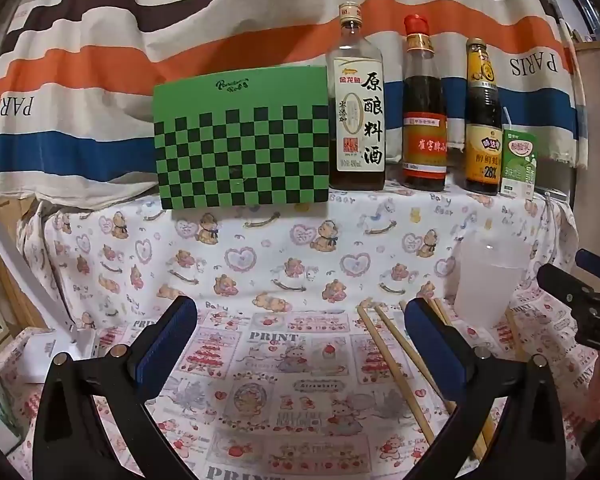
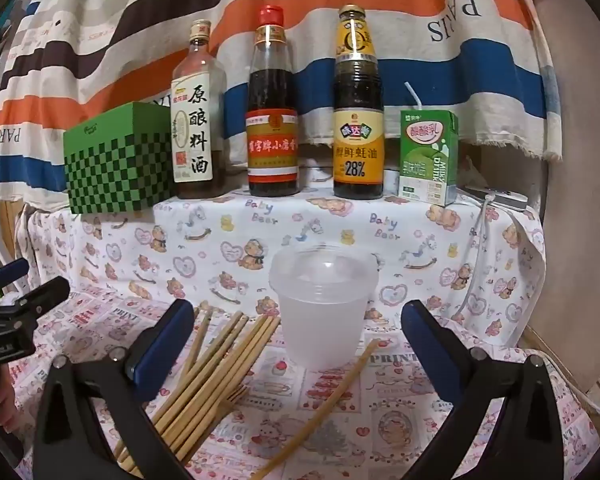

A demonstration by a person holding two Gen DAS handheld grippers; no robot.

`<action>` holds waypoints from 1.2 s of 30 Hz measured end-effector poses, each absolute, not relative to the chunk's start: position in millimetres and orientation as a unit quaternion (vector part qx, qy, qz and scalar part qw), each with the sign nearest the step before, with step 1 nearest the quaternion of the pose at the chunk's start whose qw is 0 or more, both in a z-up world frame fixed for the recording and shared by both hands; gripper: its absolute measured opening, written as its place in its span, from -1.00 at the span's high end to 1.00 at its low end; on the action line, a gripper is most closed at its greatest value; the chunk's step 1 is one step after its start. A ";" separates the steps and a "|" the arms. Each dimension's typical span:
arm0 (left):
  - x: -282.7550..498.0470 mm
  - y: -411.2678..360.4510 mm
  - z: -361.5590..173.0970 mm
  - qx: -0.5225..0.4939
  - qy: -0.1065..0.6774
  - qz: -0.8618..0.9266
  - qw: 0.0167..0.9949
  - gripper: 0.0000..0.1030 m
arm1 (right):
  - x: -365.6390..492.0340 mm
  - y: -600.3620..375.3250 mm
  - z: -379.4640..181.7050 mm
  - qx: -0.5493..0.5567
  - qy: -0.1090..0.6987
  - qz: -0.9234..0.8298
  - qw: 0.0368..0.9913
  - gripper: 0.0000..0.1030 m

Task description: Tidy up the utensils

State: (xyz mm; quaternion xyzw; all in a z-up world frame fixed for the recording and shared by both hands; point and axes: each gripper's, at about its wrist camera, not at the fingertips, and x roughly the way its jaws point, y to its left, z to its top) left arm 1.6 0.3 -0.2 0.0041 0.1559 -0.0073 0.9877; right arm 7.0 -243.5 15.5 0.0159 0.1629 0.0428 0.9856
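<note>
While both claws hang spread wide over the printed tablecloth (image 2: 332,412) with nothing between their pads, no utensil has been lifted yet. From the right wrist view, the right gripper (image 2: 298,340) frames a loose bundle of bamboo chopsticks (image 2: 216,364) at seven o'clock, fanned and overlapping; I count roughly eight to ten sticks, though the overlap hides the exact number. One more stray chopstick (image 2: 336,388) lies alone at five o'clock of the bundle, its far tip near the foot of the single translucent plastic cup (image 2: 322,312), which stands upright at twelve o'clock just beyond the pads. The left gripper (image 1: 300,340) sees only a few of the sticks at its three o'clock, beside its right finger.

My guess at the risks: the light, empty cup could tip or skid if a stick is dropped in at a slant or a finger nudges its rim, and pinching one stick from the crossed pile may drag its neighbours along.

Farther back on the raised ledge stand one green checkered box (image 2: 118,168), three sauce bottles (image 2: 274,120) and one milk drink carton (image 2: 428,158).
</note>
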 end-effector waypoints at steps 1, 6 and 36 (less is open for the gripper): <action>2.6 0.7 -0.2 0.004 0.160 -0.010 0.987 -1.00 | 6.9 -242.6 16.0 0.015 0.163 0.043 0.986 -1.00; 1.5 2.2 3.9 0.003 0.156 0.004 0.988 -1.00 | 3.2 -237.8 18.8 0.005 0.159 0.049 0.986 -1.00; 12.0 14.8 -4.1 -0.026 0.184 0.020 0.982 -1.00 | 7.9 -240.5 14.5 -0.004 0.173 0.049 0.984 -1.00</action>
